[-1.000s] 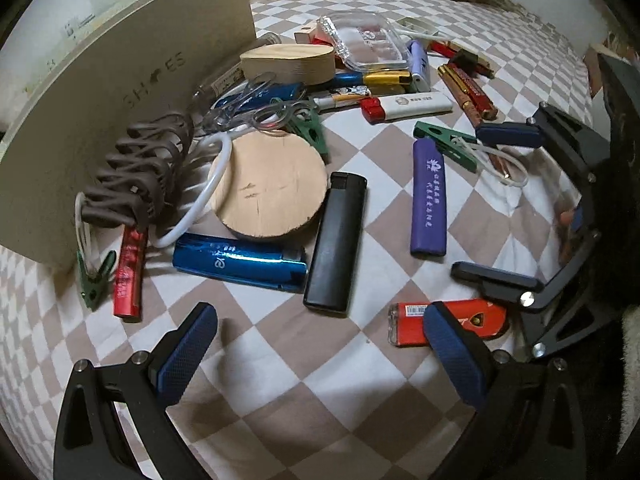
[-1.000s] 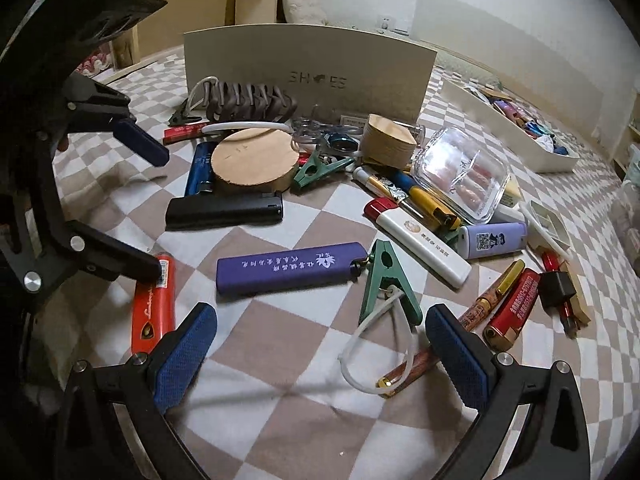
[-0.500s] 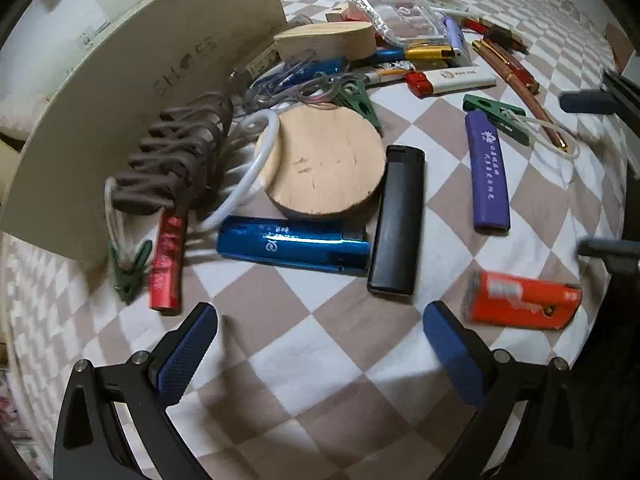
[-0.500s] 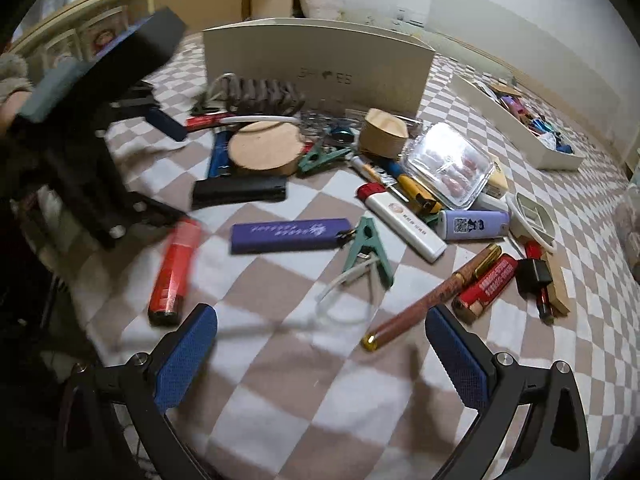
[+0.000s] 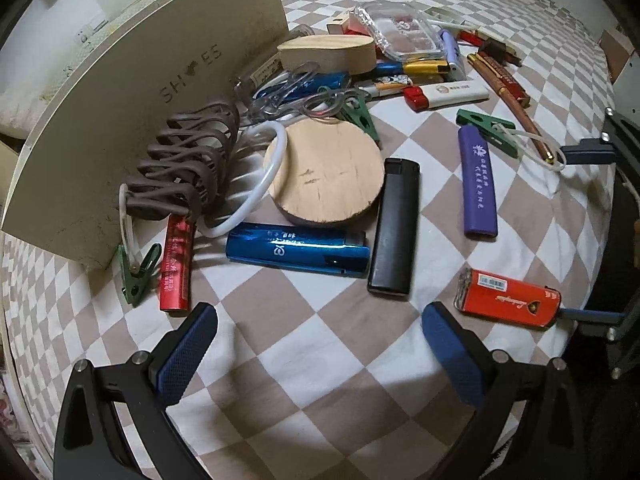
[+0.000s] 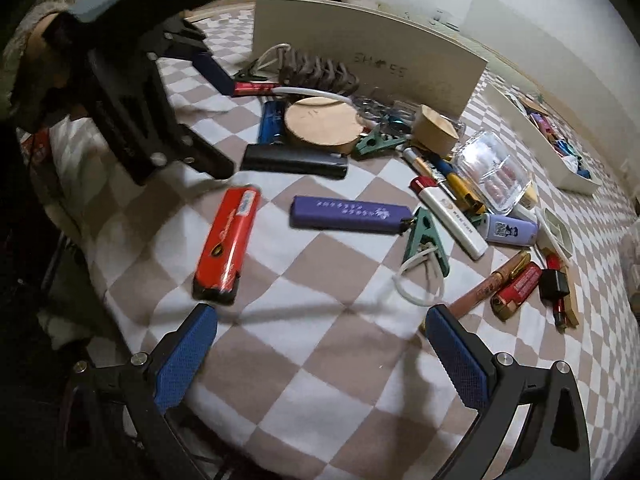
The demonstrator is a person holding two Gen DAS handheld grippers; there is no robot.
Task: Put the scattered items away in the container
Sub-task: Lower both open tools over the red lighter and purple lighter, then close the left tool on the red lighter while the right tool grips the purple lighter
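My left gripper (image 5: 318,350) and right gripper (image 6: 320,350) were spread wide, holding nothing, above a smooth red lighter (image 6: 227,246) on soft checked cloth (image 6: 320,344)

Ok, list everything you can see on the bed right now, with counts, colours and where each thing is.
Long lighters: four; red nearest the edge, purple mid-cloth, black and blue by the disc.
Wooden disc: one, tan, centre.
Wooden oval piece: one, pale, behind the disc.
Green clips: at least three; one on a white loop, one at the box corner, one behind the disc.
Red tube: one, by the box.
Brown coil: one, against the box.
Shoe box: one, cream, standing behind.
White-and-red lighter: one, further back.
Clear case: one, right.
White tray: one, far right, filled.
Left gripper, right gripper: jaws open, empty.
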